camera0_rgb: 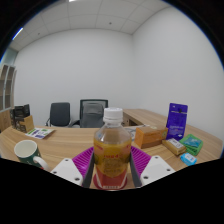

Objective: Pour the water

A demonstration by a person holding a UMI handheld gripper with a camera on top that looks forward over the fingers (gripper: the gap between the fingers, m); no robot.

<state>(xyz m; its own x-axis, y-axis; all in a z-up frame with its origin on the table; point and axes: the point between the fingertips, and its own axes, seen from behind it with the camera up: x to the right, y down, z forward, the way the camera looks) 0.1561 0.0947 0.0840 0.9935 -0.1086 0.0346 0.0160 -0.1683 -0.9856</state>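
Amber-filled bottle (113,150), white cap, clamped by hand-held gripper (112,168).

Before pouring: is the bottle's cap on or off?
On: a white cap tops the upright bottle, which stands between the gripper fingers.

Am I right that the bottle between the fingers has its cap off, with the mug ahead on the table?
Not quite: the gripper view shows the white cap on the bottle, which stands between the fingers. The mug is on the table, as you said.
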